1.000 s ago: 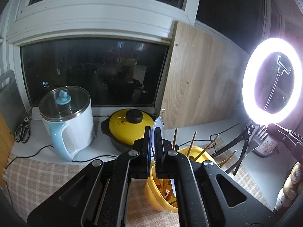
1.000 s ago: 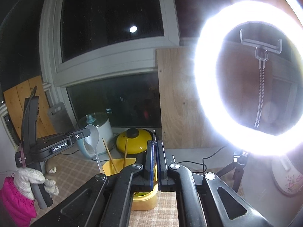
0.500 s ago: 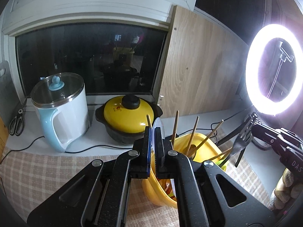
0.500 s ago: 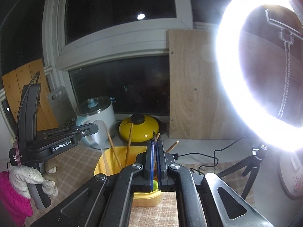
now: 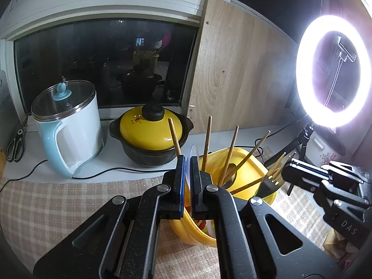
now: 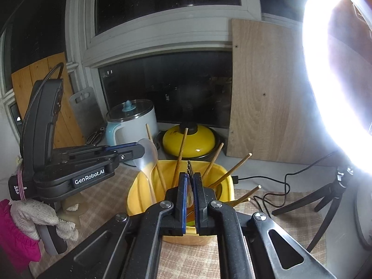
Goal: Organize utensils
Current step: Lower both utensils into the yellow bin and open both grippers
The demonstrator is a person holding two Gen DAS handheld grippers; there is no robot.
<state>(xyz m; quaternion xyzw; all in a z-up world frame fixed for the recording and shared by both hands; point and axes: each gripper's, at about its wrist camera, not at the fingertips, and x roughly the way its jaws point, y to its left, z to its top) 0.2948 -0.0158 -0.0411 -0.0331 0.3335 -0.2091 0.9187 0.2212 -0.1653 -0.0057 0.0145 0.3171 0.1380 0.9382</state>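
A yellow tub (image 5: 246, 160) sits on a beige checked cloth (image 5: 46, 209). The casserole (image 5: 148, 153) is black under a yellow lid (image 5: 144, 132); the electric pot (image 5: 69, 125) is white with a pale blue handle. The chopsticks (image 5: 207, 139) are light brown.

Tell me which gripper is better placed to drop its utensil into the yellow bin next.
Left, probably. The left gripper has its spoon handle down inside the bin among the chopsticks, so opening should drop it in. The right gripper holds its fork over the bin's rim.
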